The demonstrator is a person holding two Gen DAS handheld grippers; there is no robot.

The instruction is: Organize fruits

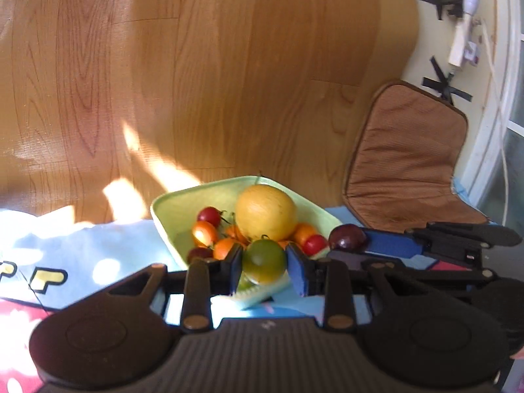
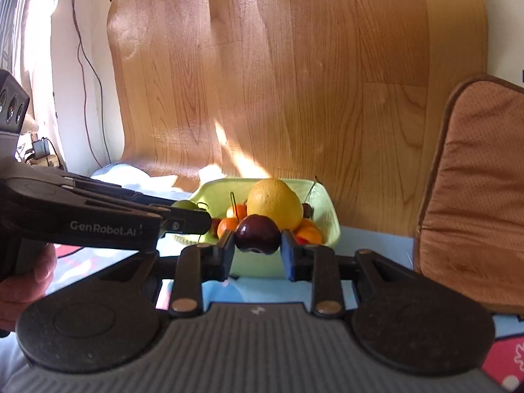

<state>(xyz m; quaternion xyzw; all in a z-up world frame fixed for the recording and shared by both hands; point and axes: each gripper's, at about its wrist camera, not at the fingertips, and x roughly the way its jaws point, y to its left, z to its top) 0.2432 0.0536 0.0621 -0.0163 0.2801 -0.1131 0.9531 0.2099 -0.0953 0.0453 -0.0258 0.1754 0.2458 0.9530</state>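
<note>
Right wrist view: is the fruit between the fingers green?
No, the right gripper grips a dark purple plum between its fingers.

"GenRobot.AI" stands on the left claw (image 2: pixel 183 208) body.

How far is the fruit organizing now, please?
Done: nothing visibly sorted yet. In hand: the left gripper is shut on a green fruit, and the right gripper is shut on a dark red fruit. Left: a yellow fruit and small tomatoes remain in the green bowl.
</note>
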